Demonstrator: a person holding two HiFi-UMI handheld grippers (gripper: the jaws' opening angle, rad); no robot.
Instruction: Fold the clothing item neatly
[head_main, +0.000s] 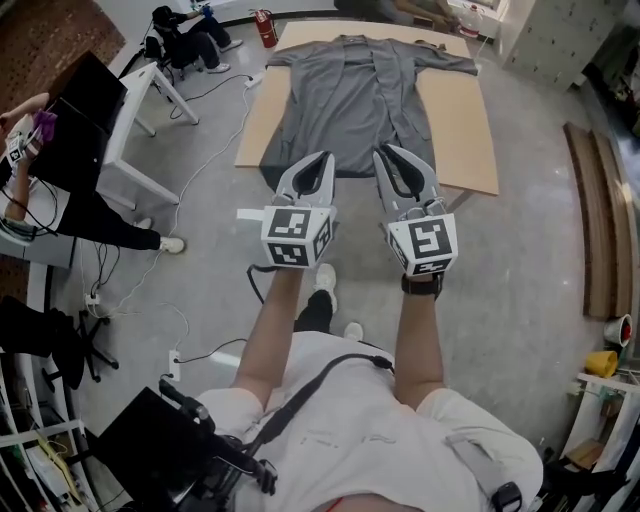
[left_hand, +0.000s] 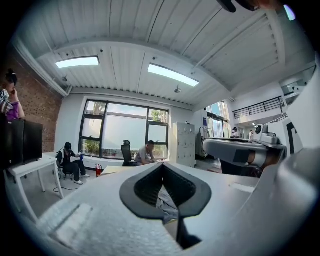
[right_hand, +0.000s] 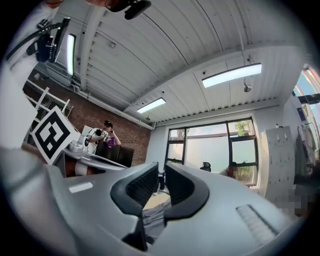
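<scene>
**Both tools level at the garment's near hem**

The grey garment (head_main: 350, 100) lies flat and spread open on the wooden bench (head_main: 462, 125). Its sleeves reach out at the far end and its hem lies along the near edge. Bare wood shows on both sides, a narrow strip on the left and a wider one on the right.

The left tool (head_main: 318, 158) sits over the hem's left part with its jaws pressed together and nothing pinched (left_hand: 162, 166). The right tool (head_main: 390, 152) sits just beside it, over the hem's right part. Its jaws stand a narrow slit apart, with no cloth between them (right_hand: 161, 173).

Open floor (head_main: 530, 260) surrounds the bench's near and right sides. A white desk (head_main: 140, 110) stands well apart on the left.
</scene>
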